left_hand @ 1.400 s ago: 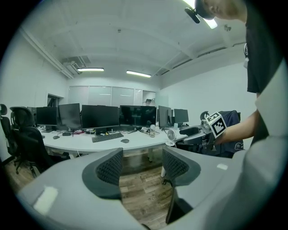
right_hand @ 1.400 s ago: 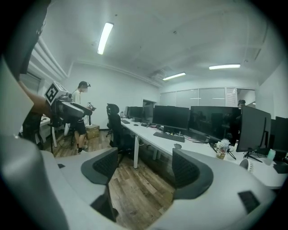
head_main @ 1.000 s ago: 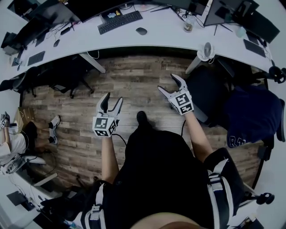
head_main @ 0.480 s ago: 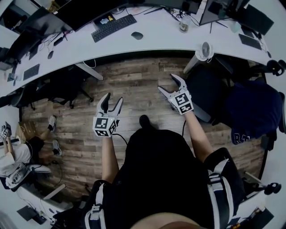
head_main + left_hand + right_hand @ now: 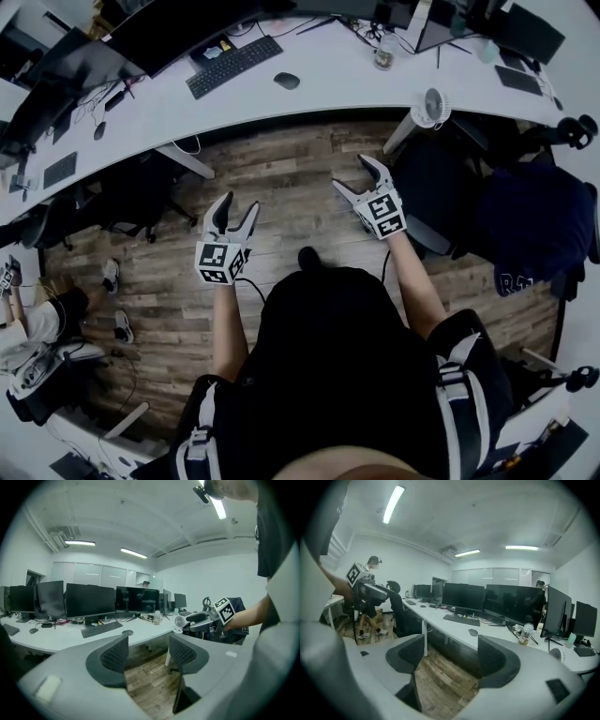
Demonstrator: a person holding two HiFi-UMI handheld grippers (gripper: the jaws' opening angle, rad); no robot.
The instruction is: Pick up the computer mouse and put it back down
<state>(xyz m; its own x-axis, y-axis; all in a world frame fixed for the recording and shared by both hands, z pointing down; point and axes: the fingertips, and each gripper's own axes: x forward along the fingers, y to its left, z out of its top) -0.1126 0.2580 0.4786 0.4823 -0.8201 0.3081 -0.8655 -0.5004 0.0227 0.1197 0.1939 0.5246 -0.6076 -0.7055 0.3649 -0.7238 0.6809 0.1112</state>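
Closing the gap to the computer mouse (image 5: 287, 81) is judged to be the step in hand, since nothing is gripped yet; the mouse is seen lying on the white desk (image 5: 328, 94), just to the right of the keyboard (image 5: 234, 64) and well apart from both grippers, which are held over the wooden floor (image 5: 281, 178); the left gripper (image 5: 236, 208) is shown with its jaws spread wide, with only floor and desk edge between them; the right gripper (image 5: 352, 174) is likewise held wide apart and empty; in the right gripper view the mouse is framed almost between the jaws, so that hand is judged the better lined up and is best chosen for the pick; the gripper should be carried forward over the desk edge and then tipped down, so that the mouse is met from above rather than shoved along the top; the jaws should be kept wide until the two sides of the shell are straddled, then closed gently, because a smooth rounded shell is likely to slip out of a hard pinch; the keyboard should be given room; a low lift is enough, and the mouse should be set back flat before the pads are let go.
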